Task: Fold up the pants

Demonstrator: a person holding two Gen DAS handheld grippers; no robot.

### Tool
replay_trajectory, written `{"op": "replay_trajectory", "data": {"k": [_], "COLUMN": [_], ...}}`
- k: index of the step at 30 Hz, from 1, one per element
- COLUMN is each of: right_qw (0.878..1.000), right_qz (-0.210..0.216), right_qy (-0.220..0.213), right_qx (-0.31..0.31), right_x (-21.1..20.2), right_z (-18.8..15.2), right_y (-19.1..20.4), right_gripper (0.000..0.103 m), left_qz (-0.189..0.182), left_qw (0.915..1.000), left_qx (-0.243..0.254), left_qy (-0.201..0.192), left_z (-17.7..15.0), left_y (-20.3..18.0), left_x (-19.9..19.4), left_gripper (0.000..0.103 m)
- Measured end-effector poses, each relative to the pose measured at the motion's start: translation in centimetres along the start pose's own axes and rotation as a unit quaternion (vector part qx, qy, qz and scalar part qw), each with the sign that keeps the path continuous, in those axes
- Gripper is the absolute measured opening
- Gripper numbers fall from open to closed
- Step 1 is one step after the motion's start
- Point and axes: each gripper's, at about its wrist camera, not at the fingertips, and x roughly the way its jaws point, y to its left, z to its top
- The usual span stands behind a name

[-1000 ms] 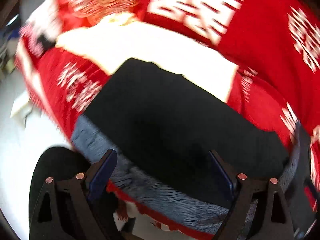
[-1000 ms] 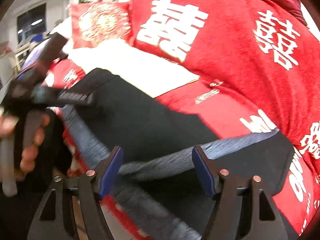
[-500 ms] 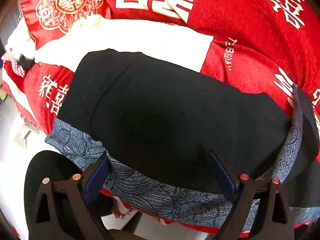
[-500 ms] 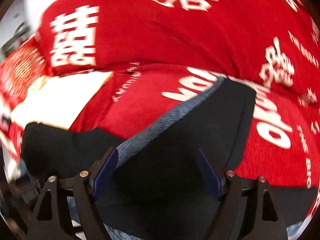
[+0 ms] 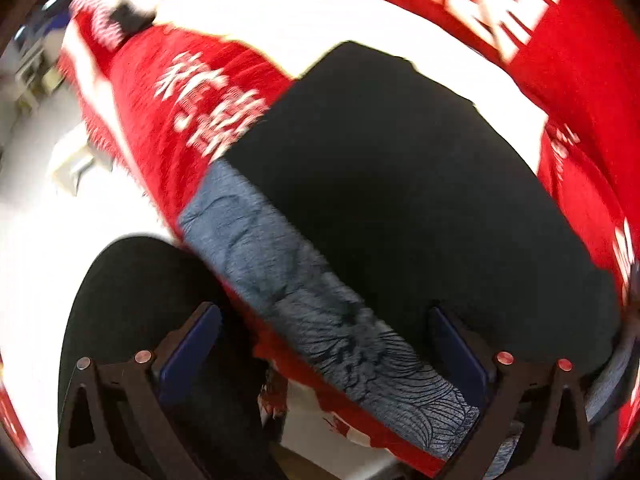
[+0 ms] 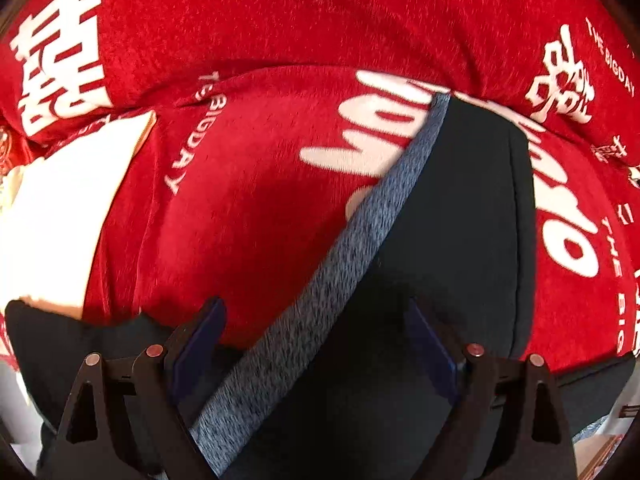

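Observation:
Black pants [image 5: 400, 184] lie on a red blanket, with a blue-grey patterned inner band [image 5: 304, 296] turned out along their near edge. My left gripper [image 5: 324, 344] is open and empty, hovering over that band at the bed's edge. In the right wrist view the pants [image 6: 472, 208] run away from me with a blue-grey heathered strip [image 6: 352, 256] along their left side. My right gripper [image 6: 316, 344] is open and empty just above the strip and the black cloth.
The red blanket [image 6: 256, 208] with white lettering covers the bed. A white folded cloth [image 5: 304, 28] lies beyond the pants, also at the left of the right wrist view [image 6: 60, 224]. A dark trouser leg [image 5: 132, 300] and white floor [image 5: 36, 236] are at lower left.
The left camera has swung, so the pants sit further right and the floor shows more. The right gripper has moved in closer over the blue-grey strip. Both stay open.

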Motion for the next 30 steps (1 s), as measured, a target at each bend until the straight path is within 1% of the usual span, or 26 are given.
{"op": "replay_trajectory", "data": {"k": [2,4,6,7,8,9,10,11,13,15,16,17,18,19,20,21,22,24,25,27,28,30], "right_qw": [1.000,1.000,1.000,1.000,1.000,1.000,0.999,0.999,0.999,0.998,0.997,0.995,0.995,0.997,0.997,0.998,0.998,0.998,0.996,0.992,0.988,0.983], "right_qz": [-0.003,-0.005,-0.009,-0.009,-0.009,-0.009,-0.011,-0.013,-0.025,-0.051,-0.079,-0.090,-0.092,-0.073,-0.074,-0.066,-0.054,-0.036,-0.019,-0.003,0.002,0.011], "right_qy": [0.002,-0.009,-0.017,-0.022,-0.024,-0.025,-0.026,-0.026,-0.020,-0.001,0.023,0.032,0.039,0.033,0.026,0.019,-0.003,-0.042,-0.067,-0.100,-0.119,-0.134], "right_qx": [-0.006,-0.011,-0.011,-0.006,0.000,0.007,0.019,0.026,0.037,0.025,0.011,0.007,0.005,0.006,0.007,0.007,0.012,0.033,0.055,0.082,0.095,0.126], "right_x": [0.0,-0.3,-0.6,-0.8,-0.8,-0.8,-0.8,-0.6,0.2,1.6,2.9,3.5,4.1,4.1,3.6,2.9,1.5,-0.9,-2.8,-5.5,-7.1,-8.7], "right_z": [-0.6,-0.8,-0.6,-0.4,-0.1,0.2,0.7,0.9,1.5,1.7,1.8,1.7,1.6,1.4,1.2,0.9,0.3,-1.2,-2.7,-5.6,-8.1,-11.8], "right_y": [-0.4,-1.0,-1.4,-1.8,-2.0,-2.3,-2.5,-2.5,-2.2,-1.3,-0.8,-0.9,-1.1,-1.5,-1.8,-2.0,-2.5,-3.5,-4.6,-5.7,-6.6,-8.1], "right_gripper": [0.092,0.092,0.092,0.092,0.092,0.092,0.092,0.092,0.092,0.092,0.089,0.067,0.055,0.038,0.015,0.012,0.010,0.010,0.010,0.010,0.010,0.010], "left_qz": [0.038,0.017,-0.015,-0.034,-0.052,-0.065,-0.083,-0.096,-0.113,-0.113,-0.113,-0.116,-0.116,-0.116,-0.117,-0.117,-0.121,-0.137,-0.146,-0.162,-0.169,-0.182], "left_qw": [0.9990,0.9986,0.9976,0.9967,0.9952,0.9926,0.9883,0.9843,0.9741,0.9676,0.9643,0.9616,0.9597,0.9585,0.9577,0.9580,0.9588,0.9582,0.9568,0.9522,0.9495,0.9435], "left_qx": [-0.012,-0.028,-0.023,-0.004,0.029,0.062,0.102,0.133,0.194,0.225,0.239,0.249,0.256,0.261,0.263,0.262,0.257,0.251,0.252,0.259,0.264,0.276], "left_qy": [-0.020,-0.042,-0.064,-0.073,-0.078,-0.082,-0.078,-0.066,-0.030,-0.014,-0.006,-0.001,0.001,0.002,0.000,0.001,0.005,0.005,0.001,-0.007,-0.011,-0.017], "left_z": [-0.3,-0.4,-0.4,-0.4,-0.5,-0.9,-1.4,-1.7,-2.7,-3.5,-4.0,-4.5,-4.8,-4.8,-4.9,-5.0,-5.0,-5.1,-5.2,-5.8,-6.0,-6.5], "left_y": [0.5,0.7,-0.1,-1.3,-2.9,-4.4,-6.3,-7.7,-10.8,-12.4,-13.0,-13.3,-13.4,-13.1,-13.0,-12.9,-12.6,-11.7,-11.4,-10.8,-10.8,-10.8], "left_x": [-1.5,-3.1,-5.0,-5.5,-5.9,-6.2,-6.1,-5.7,-4.1,-2.8,-2.3,-2.0,-1.8,-1.8,-1.8,-1.8,-1.7,-1.7,-2.0,-2.7,-3.1,-3.4], "left_gripper": [0.103,0.103,0.103,0.103,0.103,0.103,0.103,0.103,0.103,0.103,0.103,0.103,0.103,0.103,0.103,0.103,0.103,0.103,0.103,0.103,0.103,0.103]}}
